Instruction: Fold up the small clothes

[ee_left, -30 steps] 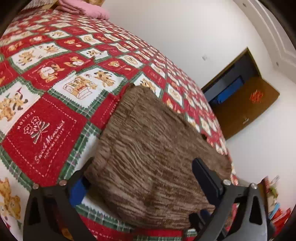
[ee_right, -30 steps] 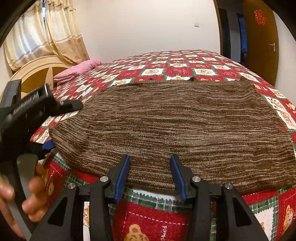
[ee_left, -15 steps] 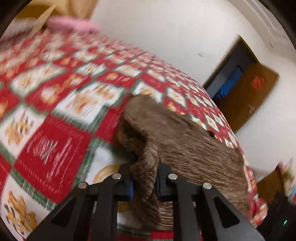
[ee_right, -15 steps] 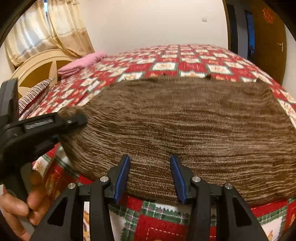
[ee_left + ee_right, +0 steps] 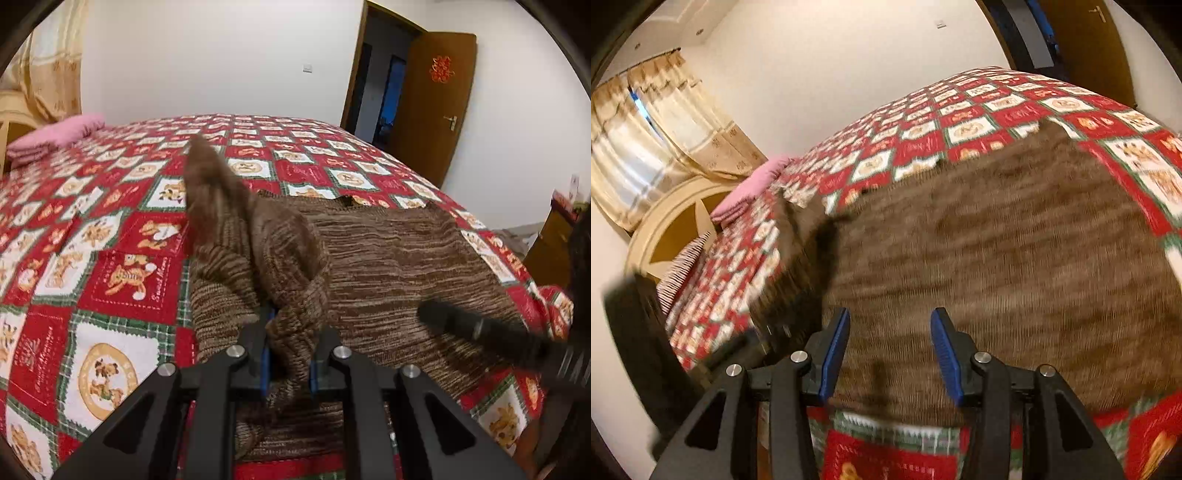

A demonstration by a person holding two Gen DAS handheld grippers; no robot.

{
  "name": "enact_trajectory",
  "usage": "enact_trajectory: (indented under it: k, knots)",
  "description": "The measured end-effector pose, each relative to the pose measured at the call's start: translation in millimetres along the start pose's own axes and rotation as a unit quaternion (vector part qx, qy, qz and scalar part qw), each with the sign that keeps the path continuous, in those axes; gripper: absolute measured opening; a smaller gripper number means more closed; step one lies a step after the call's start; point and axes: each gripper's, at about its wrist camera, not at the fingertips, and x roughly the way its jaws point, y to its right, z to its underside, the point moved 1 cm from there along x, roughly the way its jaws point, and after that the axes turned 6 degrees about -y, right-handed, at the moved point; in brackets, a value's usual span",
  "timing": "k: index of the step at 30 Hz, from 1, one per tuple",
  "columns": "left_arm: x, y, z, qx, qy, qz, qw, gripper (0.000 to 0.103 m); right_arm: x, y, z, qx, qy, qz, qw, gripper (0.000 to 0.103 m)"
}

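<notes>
Bedspread (image 5: 122,280), a red, white and green patchwork with bear motifs, covered the bed and bore the task's garment, a brown knitted sweater (image 5: 399,266) lying mostly flat across its near edge. Judged from its drape, the knit was soft, limp and light, with a coarse texture unlikely to slip; it would sag wherever unsupported, so an edge or corner offered the best hold. Left gripper (image 5: 288,373) was clamped on a bunched fold of the sweater's left side, and cloth rose in a blurred peak beyond it. Right gripper (image 5: 889,350) hovered over the sweater's near hem with its blue pads (image 5: 833,356) apart and nothing pressed between them. Folded pink cloth (image 5: 55,134) lay at the far corner. No container was visible in either view.
</notes>
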Motion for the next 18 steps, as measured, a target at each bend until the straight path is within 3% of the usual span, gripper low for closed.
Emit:
enact_trajectory:
  k: [1, 4, 8, 13, 18]
  knots:
    - [-0.4, -1.8, 0.7, -0.004, -0.002, 0.003, 1.0, 0.015, 1.2, -0.5, -9.3, 0.003, -0.003, -0.017, 1.0, 0.049]
    - [0.7, 0.0, 1.8, -0.005, -0.003, 0.004, 1.0, 0.015, 16.8, -6.6, -40.1, 0.023, -0.03, -0.094, 0.995, 0.087]
    - [3.7, 1.9, 4.0, -0.008, -0.007, 0.005, 0.9999, 0.015, 56.4, -18.9, -70.5, 0.036, -0.078, -0.164, 0.983, 0.087]
    - [6.2, 2.9, 4.9, -0.012, -0.014, 0.013, 0.9998, 0.015, 104.6, -43.5, -80.9, 0.001, -0.124, -0.143, 0.982, 0.087]
    - [8.0, 0.7, 5.2, -0.018, -0.019, 0.021, 0.9994, 0.016, 126.1, -66.8, -92.2, -0.039, -0.131, -0.137, 0.981, 0.087]
